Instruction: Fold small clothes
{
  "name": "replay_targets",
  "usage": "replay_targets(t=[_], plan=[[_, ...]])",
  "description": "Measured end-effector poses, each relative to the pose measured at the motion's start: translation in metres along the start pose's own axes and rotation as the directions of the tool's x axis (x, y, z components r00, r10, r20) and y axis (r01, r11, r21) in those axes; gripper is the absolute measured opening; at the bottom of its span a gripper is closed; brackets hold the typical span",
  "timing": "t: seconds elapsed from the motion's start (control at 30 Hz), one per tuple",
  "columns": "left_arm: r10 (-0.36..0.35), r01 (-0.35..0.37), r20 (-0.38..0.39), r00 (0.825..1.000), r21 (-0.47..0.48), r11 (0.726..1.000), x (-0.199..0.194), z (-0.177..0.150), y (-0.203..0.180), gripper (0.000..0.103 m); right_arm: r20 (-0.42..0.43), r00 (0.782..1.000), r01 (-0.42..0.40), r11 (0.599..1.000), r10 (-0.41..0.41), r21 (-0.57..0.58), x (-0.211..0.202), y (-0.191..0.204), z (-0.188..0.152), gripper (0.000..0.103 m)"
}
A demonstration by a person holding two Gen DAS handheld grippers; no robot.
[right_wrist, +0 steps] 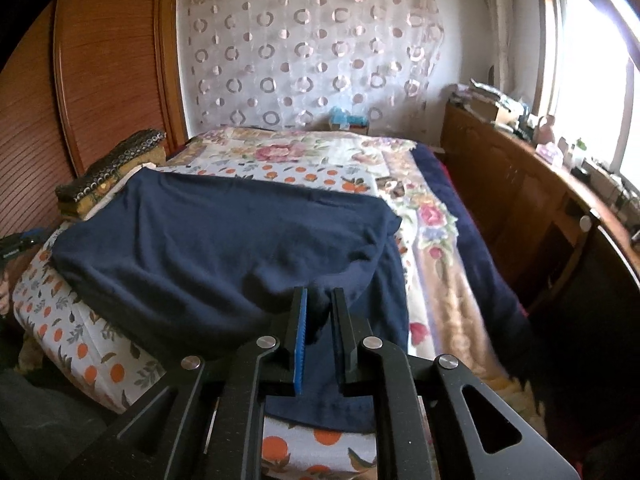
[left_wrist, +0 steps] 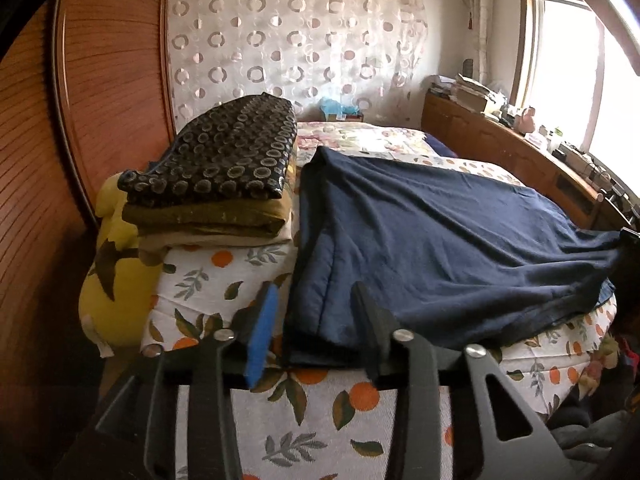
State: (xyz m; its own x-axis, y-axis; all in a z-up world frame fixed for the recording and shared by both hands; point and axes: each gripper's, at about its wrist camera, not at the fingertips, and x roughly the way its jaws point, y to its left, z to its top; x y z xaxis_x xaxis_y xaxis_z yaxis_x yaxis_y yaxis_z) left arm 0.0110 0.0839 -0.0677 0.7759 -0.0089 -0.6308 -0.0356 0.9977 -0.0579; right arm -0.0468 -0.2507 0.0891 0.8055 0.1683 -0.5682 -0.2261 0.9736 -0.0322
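Clearly soft, light navy garment (left_wrist: 440, 240) spread on the orange-print quilt (left_wrist: 304, 432), beside the folded stack (left_wrist: 216, 184). Right gripper (right_wrist: 320, 320) pinches its near hem; left gripper (left_wrist: 316, 312) open at the left edge. Grab corners, it'll sag.

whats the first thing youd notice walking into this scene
A big navy garment spreads across the orange-print bedspread at the middle of the bed. The right gripper is pinched on its near edge, while the left gripper stands open at its left corner. To the left, a stack of folded clothes sits topped by a dark ring-patterned piece.
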Motion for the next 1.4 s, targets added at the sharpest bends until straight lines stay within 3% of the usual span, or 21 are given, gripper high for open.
replay_targets(t=[0.1, 0.17, 0.2, 0.23, 0.27, 0.3, 0.57, 0.77, 0.9, 1.13, 1.3, 1.4], plan=[[0.004, -0.004, 0.009, 1.0, 0.002, 1.0, -0.003, 0.0, 0.001, 0.043, 0.006, 1.0, 0.005, 1.0, -0.005, -0.01, 0.002, 0.006, 0.001, 0.014], [-0.003, 0.003, 0.005, 1.0, 0.001, 1.0, -0.001, 0.001, 0.002, 0.046, 0.006, 1.0, 0.008, 1.0, -0.008, -0.014, 0.004, 0.01, -0.002, 0.021], [-0.001, 0.001, 0.003, 1.0, 0.001, 1.0, 0.0, 0.001, 0.003, 0.055, 0.006, 1.0, 0.003, 1.0, -0.003, -0.014, 0.005, 0.011, -0.003, 0.024], [-0.003, 0.003, 0.004, 1.0, 0.0, 1.0, 0.0, 0.0, 0.003, 0.061, 0.004, 1.0, -0.005, 1.0, 0.005, -0.016, 0.008, 0.012, -0.005, 0.032], [-0.011, 0.011, 0.004, 1.0, -0.004, 1.0, 0.001, 0.0, 0.005, 0.074, 0.004, 1.0, -0.011, 1.0, 0.011, -0.017, 0.013, 0.009, -0.007, 0.041], [-0.015, 0.015, 0.003, 1.0, -0.008, 1.0, 0.002, -0.001, 0.005, 0.078, 0.002, 1.0, -0.019, 1.0, 0.019, -0.016, 0.016, 0.01, -0.008, 0.044], [0.019, -0.02, -0.034, 0.999, -0.014, 1.0, 0.015, -0.006, 0.008, 0.079, -0.042, 0.994, -0.102, 0.995, 0.101, -0.021, 0.054, 0.033, -0.014, 0.045], [0.044, -0.047, -0.067, 0.997, -0.044, 0.998, 0.028, -0.009, 0.022, 0.079, -0.121, 0.988, -0.11, 0.99, 0.099, -0.091, 0.087, 0.058, -0.023, 0.044], [0.029, -0.034, -0.073, 0.997, -0.063, 0.997, 0.033, -0.004, 0.026, 0.079, -0.148, 0.984, -0.117, 0.988, 0.101, -0.101, 0.102, 0.059, -0.025, 0.044], [-0.01, 0.005, -0.113, 0.994, -0.046, 0.999, 0.048, -0.003, 0.018, 0.079, -0.121, 0.986, -0.125, 0.989, 0.116, -0.073, 0.102, 0.05, -0.034, 0.048], [-0.035, 0.034, -0.139, 0.99, -0.01, 0.999, 0.051, -0.002, 0.009, 0.057, -0.091, 0.989, -0.121, 0.99, 0.115, -0.067, 0.104, 0.057, -0.041, 0.052], [-0.038, 0.039, -0.167, 0.985, 0.0, 0.999, 0.056, -0.003, 0.008, 0.053, -0.067, 0.991, -0.117, 0.991, 0.113, -0.062, 0.105, 0.057, -0.045, 0.054]])
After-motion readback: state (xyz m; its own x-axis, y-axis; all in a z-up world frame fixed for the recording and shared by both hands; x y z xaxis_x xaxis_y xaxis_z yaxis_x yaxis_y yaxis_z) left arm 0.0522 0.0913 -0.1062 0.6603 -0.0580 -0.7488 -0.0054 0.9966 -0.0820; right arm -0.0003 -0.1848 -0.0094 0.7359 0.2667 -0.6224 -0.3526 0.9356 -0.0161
